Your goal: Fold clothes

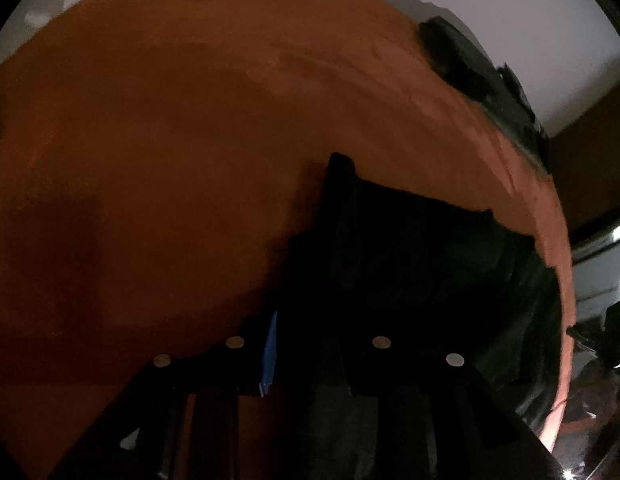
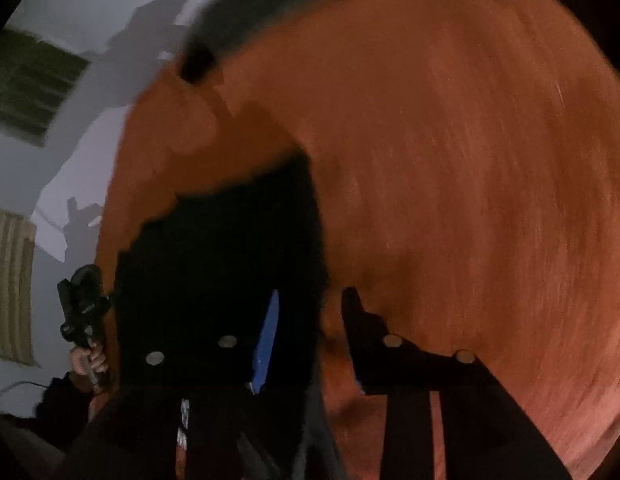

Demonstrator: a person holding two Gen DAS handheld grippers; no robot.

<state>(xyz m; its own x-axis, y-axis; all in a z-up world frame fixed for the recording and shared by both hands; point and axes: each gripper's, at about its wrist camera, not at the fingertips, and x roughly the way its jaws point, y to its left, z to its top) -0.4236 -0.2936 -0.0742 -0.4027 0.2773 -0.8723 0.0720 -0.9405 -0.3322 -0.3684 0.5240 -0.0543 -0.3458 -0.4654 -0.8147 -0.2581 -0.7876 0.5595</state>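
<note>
Your left claw is pinching the black garment at six o'clock; your right claw is standing spread over the orange surface.

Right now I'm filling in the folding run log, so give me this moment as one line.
surface: orange cover | garment: black cloth lying on it | left gripper: over cloth, grip unclear | right gripper: open, at cloth edge

Left wrist view: black garment too dark to read folds; its near part hides behind the left gripper, so grip can't be told. Right wrist view: orange bedspread smeared w/ motion blur; dark clothes pile at far edge blurred, cut off at top.
</note>
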